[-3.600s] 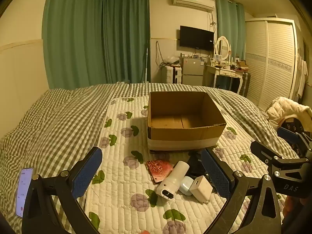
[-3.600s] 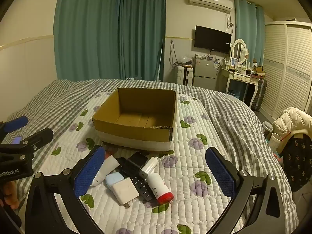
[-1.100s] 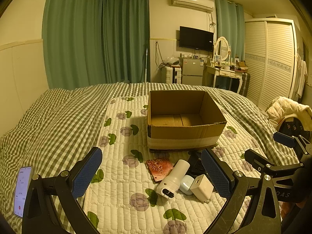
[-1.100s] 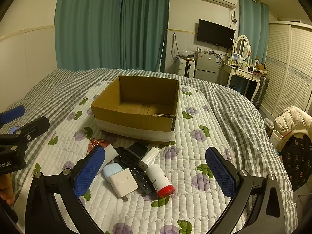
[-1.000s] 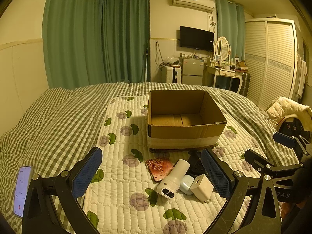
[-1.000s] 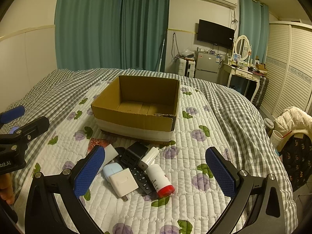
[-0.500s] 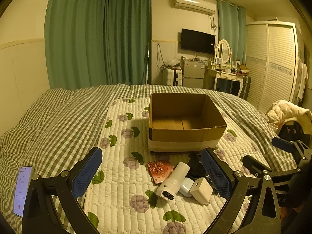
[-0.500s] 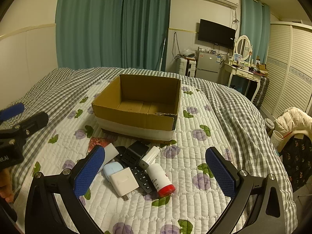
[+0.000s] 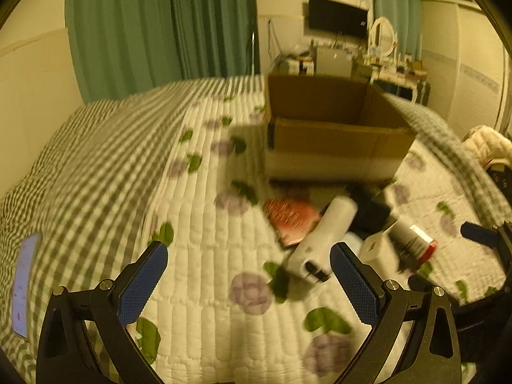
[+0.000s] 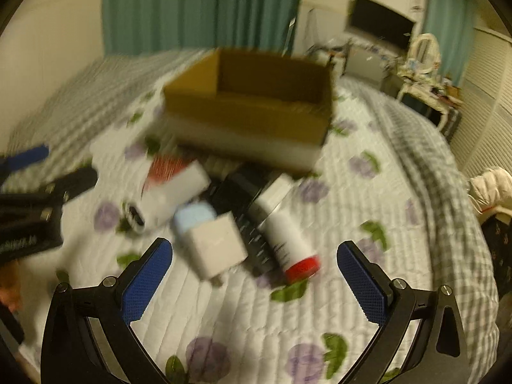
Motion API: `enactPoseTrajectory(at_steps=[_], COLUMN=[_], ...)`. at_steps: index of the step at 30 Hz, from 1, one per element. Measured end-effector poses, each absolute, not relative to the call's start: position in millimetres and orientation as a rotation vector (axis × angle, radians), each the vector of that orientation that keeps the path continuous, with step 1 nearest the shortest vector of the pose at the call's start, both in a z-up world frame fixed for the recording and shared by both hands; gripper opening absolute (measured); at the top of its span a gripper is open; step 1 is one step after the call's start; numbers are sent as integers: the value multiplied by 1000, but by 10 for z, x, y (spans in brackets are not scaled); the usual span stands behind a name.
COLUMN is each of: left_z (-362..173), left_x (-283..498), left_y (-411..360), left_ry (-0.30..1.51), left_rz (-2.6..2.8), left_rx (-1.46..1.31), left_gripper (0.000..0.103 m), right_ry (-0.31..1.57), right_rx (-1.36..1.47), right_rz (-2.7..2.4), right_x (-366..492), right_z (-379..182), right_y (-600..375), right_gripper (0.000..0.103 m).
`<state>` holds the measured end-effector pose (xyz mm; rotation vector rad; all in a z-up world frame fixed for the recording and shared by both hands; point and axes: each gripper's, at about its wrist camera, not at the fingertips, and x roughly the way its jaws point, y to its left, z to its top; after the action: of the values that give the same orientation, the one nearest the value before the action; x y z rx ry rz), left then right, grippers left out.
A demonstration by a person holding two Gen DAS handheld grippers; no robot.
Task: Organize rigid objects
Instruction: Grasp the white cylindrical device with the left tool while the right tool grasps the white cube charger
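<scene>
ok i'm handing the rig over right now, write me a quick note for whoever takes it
Left gripper: open, holding nothing, low over the quilt beside the pile.
Right gripper: open, holding nothing, over the near side of the pile.
Things: all lie on the quilt in front of the cardboard box: white cylindrical device, red patterned card, white charger cube, pale blue case, red-capped white bottle and some black items, including a remote partly under the others.
Done: nothing visibly packed; both frames are blurred and the box floor is out of sight.
Left: pick each item and place it in the box.
</scene>
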<state>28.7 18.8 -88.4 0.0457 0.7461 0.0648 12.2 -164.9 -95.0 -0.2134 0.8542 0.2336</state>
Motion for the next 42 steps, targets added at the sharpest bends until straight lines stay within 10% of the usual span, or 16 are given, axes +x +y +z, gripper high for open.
enactPoseTrajectory(at_steps=[24,42], left_z=[-1176,-1493], left_x=[690,867], left_y=[29,-295], left_ry=[853,959], left_rz=[-40,-202], left_rx=[34,116], left_gripper=[102,49], right_ry=[906,915], right_rx=[-114,18], right_rz=[322,289], right_x=[472,469], right_z=[-1201,-1131], right_y=[-1483,-1774], right_gripper=[37,30])
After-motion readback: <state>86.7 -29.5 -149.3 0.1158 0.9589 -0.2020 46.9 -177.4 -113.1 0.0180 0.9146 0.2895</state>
